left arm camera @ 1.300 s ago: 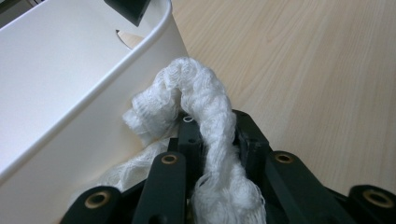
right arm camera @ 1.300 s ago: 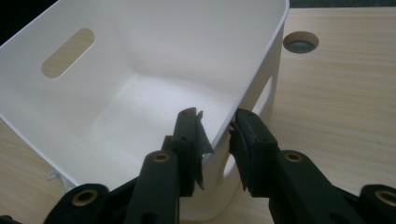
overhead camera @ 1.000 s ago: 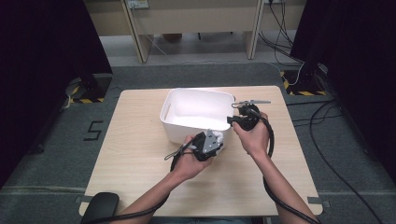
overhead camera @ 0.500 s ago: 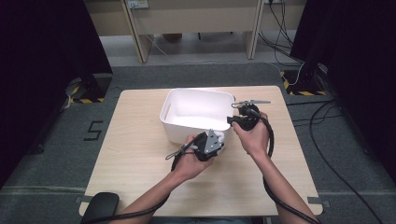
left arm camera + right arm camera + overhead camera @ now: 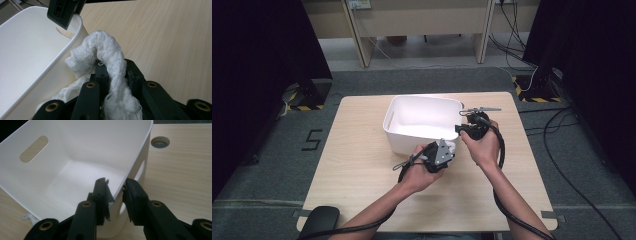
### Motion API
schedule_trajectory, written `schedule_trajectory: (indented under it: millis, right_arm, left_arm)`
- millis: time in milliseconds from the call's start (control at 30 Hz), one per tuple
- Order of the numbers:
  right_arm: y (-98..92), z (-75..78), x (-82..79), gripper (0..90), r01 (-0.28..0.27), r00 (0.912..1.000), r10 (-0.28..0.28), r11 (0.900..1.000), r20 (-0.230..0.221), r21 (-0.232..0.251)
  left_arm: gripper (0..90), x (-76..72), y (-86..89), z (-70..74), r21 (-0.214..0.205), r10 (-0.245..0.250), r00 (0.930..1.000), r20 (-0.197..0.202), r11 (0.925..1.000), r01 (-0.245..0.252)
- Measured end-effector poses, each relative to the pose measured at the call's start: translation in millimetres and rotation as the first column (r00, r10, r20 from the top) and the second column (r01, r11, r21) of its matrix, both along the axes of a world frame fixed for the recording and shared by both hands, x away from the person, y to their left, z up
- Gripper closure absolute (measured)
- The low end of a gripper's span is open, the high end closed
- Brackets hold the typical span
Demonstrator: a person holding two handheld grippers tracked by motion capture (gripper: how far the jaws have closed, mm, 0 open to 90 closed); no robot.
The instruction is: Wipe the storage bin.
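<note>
While both hands rest at the table's [image 5: 362, 165] centre, contents read as follows. White plastic bin [image 5: 412, 125]: upright on the wood, slot handles in its end walls. Left gripper [image 5: 451, 150]: at the bin's 5 o'clock corner, jaws clamped on a white knitted cloth [image 5: 110, 62], which bulges from between the pads and lies against the bin's outer wall. Right gripper [image 5: 460, 129]: at the bin's 3 o'clock side, jaws astride the rim [image 5: 135, 162], one inside and one outside; whether the pads press the wall cannot be told.
</note>
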State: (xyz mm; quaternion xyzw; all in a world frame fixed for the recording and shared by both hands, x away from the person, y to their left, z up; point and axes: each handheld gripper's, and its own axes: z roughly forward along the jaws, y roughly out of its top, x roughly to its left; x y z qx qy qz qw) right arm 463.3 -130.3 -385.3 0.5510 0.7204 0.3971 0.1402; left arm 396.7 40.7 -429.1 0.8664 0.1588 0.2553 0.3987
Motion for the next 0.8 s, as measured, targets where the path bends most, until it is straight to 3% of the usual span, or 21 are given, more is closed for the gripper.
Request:
schedule_trajectory:
  millis: [367,800]
  right_arm:
    - [0.6,0.1,-0.2,71.7,0.004,1.0000,-0.004,1.0000,0.001,-0.006]
    - [0.8,0.1,-0.1,71.7,0.002,1.0000,-0.002,1.0000,0.000,-0.004]
  left_arm:
    - [75.5,2.0,-2.4,-5.2,0.014,-0.006,0.9999,-0.009,0.9999,0.006]
    - [75.5,3.3,-4.4,-22.0,0.031,-0.002,0.9999,-0.016,0.9995,0.003]
